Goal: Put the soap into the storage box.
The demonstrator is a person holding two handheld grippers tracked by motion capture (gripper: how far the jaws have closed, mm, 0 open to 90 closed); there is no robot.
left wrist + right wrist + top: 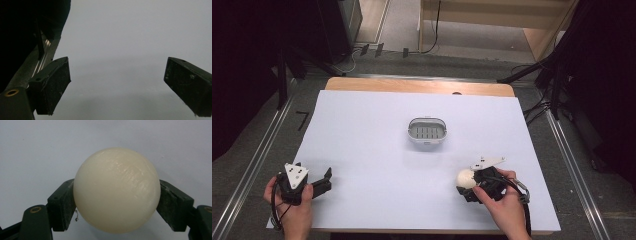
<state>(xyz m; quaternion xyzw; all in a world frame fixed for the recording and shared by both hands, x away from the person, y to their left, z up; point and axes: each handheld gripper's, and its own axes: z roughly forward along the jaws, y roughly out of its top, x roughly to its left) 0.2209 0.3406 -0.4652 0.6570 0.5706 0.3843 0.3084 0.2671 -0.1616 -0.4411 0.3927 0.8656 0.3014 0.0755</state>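
while pinched by the right gripper (468,184) fingers, a cream ball (116,190), grey tray (427,131) well apart; left gripper (324,181) fingers spread.

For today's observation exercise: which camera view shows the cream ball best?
The right gripper view: the ball looms close, clamped between both jaws. The high view shows it small, partly behind the right gripper.

Cream ball (116,190) (smooth, glossy) clamped between right tongs (116,202).
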